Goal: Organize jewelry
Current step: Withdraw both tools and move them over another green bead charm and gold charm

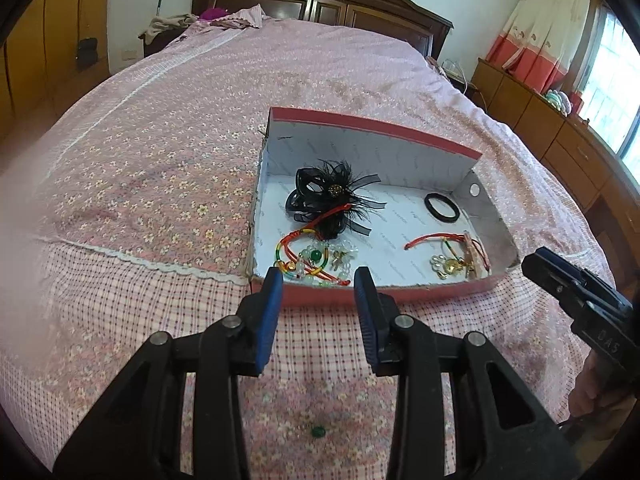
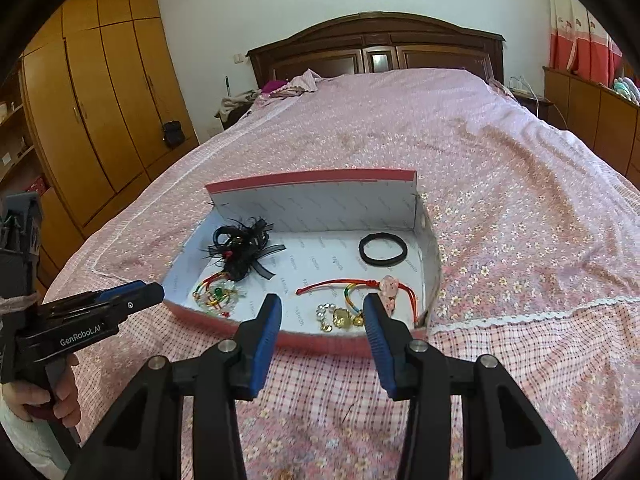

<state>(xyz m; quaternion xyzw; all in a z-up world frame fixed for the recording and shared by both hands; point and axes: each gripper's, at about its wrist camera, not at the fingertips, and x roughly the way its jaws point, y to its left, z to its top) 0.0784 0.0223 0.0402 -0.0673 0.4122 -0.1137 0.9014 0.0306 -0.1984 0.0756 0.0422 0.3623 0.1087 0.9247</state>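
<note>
A red-rimmed cardboard box (image 1: 376, 120) (image 2: 312, 180) lies open on the bed. Inside are a black feather hair clip (image 1: 332, 196) (image 2: 244, 248), a black hair tie (image 1: 441, 207) (image 2: 383, 249), a beaded multicolour bracelet (image 1: 316, 260) (image 2: 216, 292), a red cord bracelet with a pink charm (image 1: 436, 240) (image 2: 360, 286) and a gold brooch (image 1: 446, 266) (image 2: 340, 316). A small green bead (image 1: 318, 432) lies on the bedspread outside the box. My left gripper (image 1: 318, 276) is open and empty at the box's near edge. My right gripper (image 2: 322, 304) is open and empty, just short of the brooch.
The box sits on a pink floral bedspread (image 1: 160, 160) with a checked strip near me. A dark wooden headboard (image 2: 376, 48) stands at the far end. Wooden wardrobes (image 2: 100, 100) are at the left, and low cabinets and a curtained window (image 1: 560, 40) at the right.
</note>
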